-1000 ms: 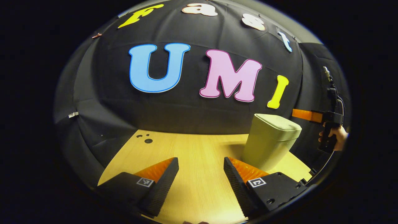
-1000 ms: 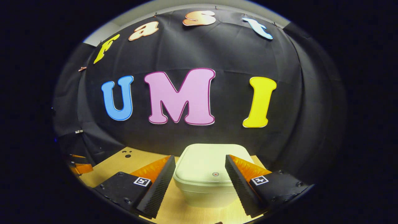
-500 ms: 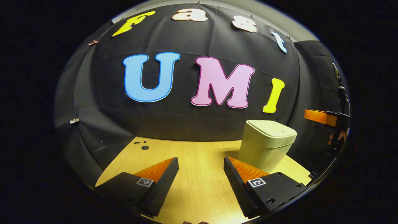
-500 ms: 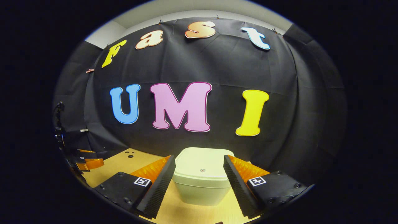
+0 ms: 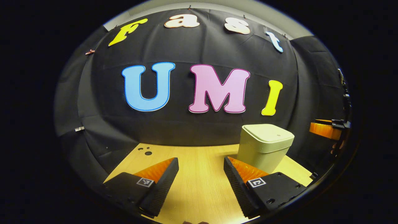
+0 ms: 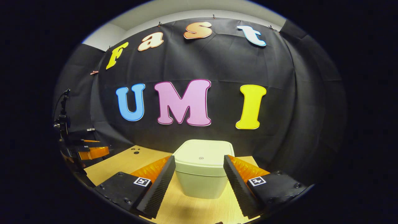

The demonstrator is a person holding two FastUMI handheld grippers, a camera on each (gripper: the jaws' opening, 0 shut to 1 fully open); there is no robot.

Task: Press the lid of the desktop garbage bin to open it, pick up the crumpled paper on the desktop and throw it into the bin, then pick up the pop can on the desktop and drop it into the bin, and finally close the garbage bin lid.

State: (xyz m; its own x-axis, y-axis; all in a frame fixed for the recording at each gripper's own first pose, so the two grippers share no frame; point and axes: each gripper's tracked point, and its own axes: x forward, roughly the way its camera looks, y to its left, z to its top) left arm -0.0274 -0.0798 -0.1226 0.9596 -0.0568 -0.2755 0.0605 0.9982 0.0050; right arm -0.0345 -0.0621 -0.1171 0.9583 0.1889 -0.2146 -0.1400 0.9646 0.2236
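The pale green garbage bin (image 6: 200,169) stands on the wooden desktop with its lid (image 6: 203,151) down. In the right gripper view it sits straight ahead, beyond my open right gripper (image 6: 199,179), whose fingers frame it without touching. In the left gripper view the bin (image 5: 264,146) is at the right, past my open left gripper (image 5: 200,180), which holds nothing and hovers over bare wood. The right gripper (image 5: 328,129) shows at the far right edge of the left gripper view. The left gripper (image 6: 88,151) shows at the left edge of the right gripper view.
The wooden desktop (image 5: 192,158) runs back to the black cloth wall. A few small dark holes (image 5: 145,151) mark its far left corner. A small white clip (image 5: 79,128) hangs on the cloth at left.
Both grippers have drawn back and lowered their pitch; the bin looks smaller and farther in the right gripper view. The bin's lid stays down and both grippers stay open.
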